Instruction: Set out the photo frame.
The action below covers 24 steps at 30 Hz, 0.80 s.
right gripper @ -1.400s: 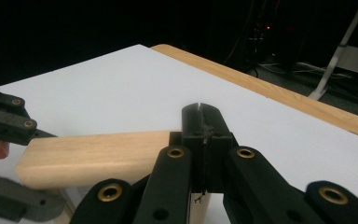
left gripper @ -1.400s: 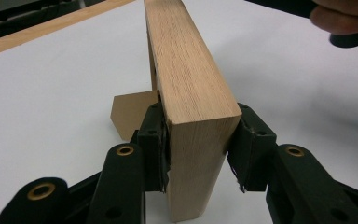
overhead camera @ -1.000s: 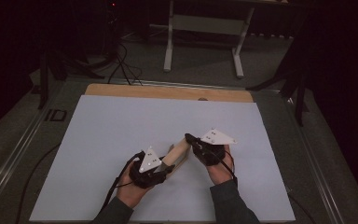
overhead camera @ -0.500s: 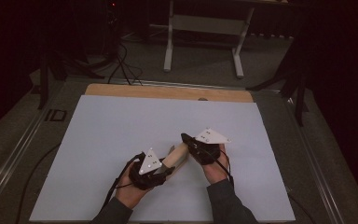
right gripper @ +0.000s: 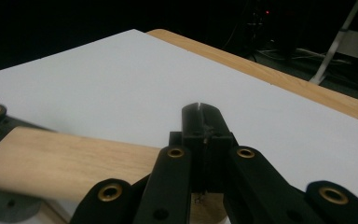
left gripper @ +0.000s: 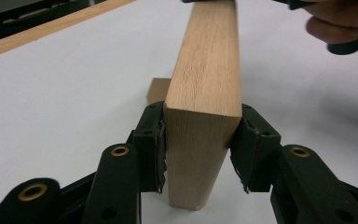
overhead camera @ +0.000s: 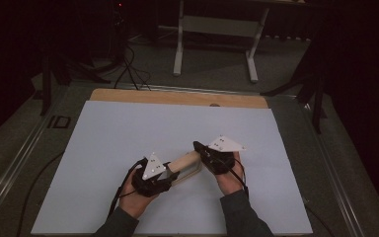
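A light wooden block [overhead camera: 185, 162] stands on edge on the white sheet [overhead camera: 128, 133] between my two hands. My left gripper [overhead camera: 174, 171] holds its near end. In the left gripper view both pads [left gripper: 157, 144] still touch the sides of the block [left gripper: 209, 60], though the jaws have just been opening a little. My right gripper [overhead camera: 198, 146] is shut with nothing between its jaws. In the right gripper view its closed tips [right gripper: 200, 116] sit over the far end of the block [right gripper: 70, 158].
A second small wooden piece [left gripper: 157, 91] lies on the sheet beside and under the block. A wooden strip [overhead camera: 177, 97] borders the table's far edge. Open sheet lies all around the hands, and a stand [overhead camera: 212, 34] is on the floor beyond.
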Tool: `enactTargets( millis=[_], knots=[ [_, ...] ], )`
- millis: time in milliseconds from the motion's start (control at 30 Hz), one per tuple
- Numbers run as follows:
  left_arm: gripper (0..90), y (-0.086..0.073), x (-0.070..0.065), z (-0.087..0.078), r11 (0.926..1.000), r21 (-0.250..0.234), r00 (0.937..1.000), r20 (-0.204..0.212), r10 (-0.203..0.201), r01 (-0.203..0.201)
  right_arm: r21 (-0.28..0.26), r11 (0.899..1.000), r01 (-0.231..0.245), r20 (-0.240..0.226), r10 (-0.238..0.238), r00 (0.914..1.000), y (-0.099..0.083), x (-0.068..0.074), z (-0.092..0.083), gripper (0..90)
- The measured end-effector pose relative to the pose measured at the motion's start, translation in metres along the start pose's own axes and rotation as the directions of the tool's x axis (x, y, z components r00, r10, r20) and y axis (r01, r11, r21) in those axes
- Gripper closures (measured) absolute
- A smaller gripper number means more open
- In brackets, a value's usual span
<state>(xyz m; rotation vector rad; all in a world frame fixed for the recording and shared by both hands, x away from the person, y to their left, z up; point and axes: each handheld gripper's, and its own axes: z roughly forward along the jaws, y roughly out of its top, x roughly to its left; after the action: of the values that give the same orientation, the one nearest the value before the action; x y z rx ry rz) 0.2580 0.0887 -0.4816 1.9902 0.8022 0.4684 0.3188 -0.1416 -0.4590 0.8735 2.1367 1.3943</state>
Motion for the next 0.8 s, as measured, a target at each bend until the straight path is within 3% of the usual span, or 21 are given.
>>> enactTargets(
  millis=[333,800],
  knots=[
    [55.3,-0.0010,0.0033,0.0010,0.9996,-0.008,0.9994,-0.023,-0.026,0.026,0.003,1.000,0.006,-0.008,-0.006,1.0000,0.0002,0.0017,-0.0033,89.6],
    [53.2,0.0000,0.0024,0.0024,0.9994,-0.006,0.9944,-0.100,-0.034,0.033,0.012,1.000,-0.003,0.002,0.003,1.0000,0.0001,0.0020,-0.0057,89.8]
  ],
)
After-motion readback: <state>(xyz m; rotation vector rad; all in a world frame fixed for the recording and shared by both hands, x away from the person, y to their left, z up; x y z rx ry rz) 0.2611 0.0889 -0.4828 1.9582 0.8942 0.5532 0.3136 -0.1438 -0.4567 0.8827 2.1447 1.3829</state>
